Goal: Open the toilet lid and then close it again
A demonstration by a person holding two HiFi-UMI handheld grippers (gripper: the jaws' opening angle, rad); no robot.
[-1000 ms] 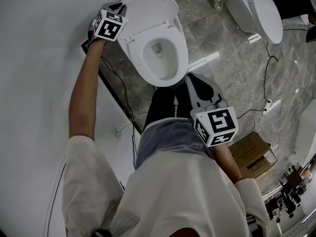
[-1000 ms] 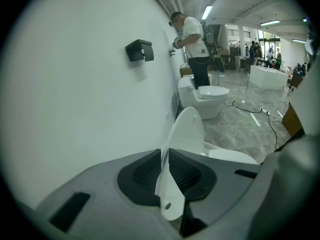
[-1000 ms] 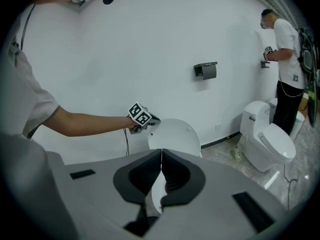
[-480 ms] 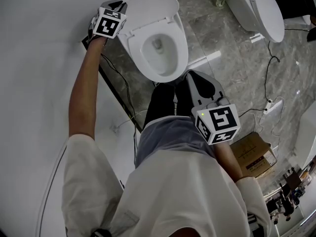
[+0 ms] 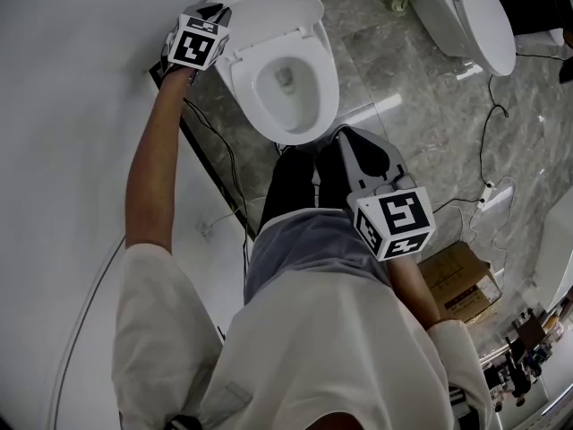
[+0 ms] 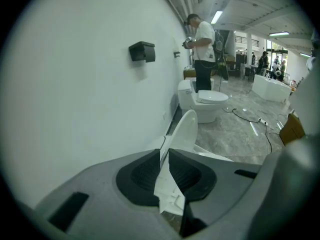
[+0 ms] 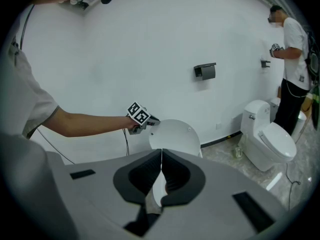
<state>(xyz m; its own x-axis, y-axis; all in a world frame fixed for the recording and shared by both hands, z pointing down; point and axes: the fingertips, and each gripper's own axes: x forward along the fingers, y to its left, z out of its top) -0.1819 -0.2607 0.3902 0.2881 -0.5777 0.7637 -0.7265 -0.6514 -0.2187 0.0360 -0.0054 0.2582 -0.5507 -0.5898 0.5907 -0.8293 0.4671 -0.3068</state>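
Note:
A white toilet (image 5: 285, 83) stands against the wall with its lid (image 5: 269, 12) raised. My left gripper (image 5: 218, 12) is shut on the lid's left edge. In the left gripper view the thin white lid (image 6: 185, 131) runs between the left gripper (image 6: 164, 156) pads. My right gripper (image 5: 342, 137) hangs in front of the bowl, near the person's legs, touching nothing. In the right gripper view the right gripper (image 7: 161, 151) is shut with nothing in it, and beyond it I see the lid (image 7: 175, 136) and the left gripper (image 7: 150, 120).
A second toilet (image 5: 474, 16) stands at the upper right. A cardboard box (image 5: 461, 280) and cables (image 5: 488, 133) lie on the marble floor to the right. The white wall fills the left side, with a black paper holder (image 6: 142, 51). Another person (image 6: 202, 49) stands further along.
The left gripper has shifted slightly with the lid's edge, and the lid looks shorter, with more of the tank showing behind it. The right gripper has crept a little toward the bowl.

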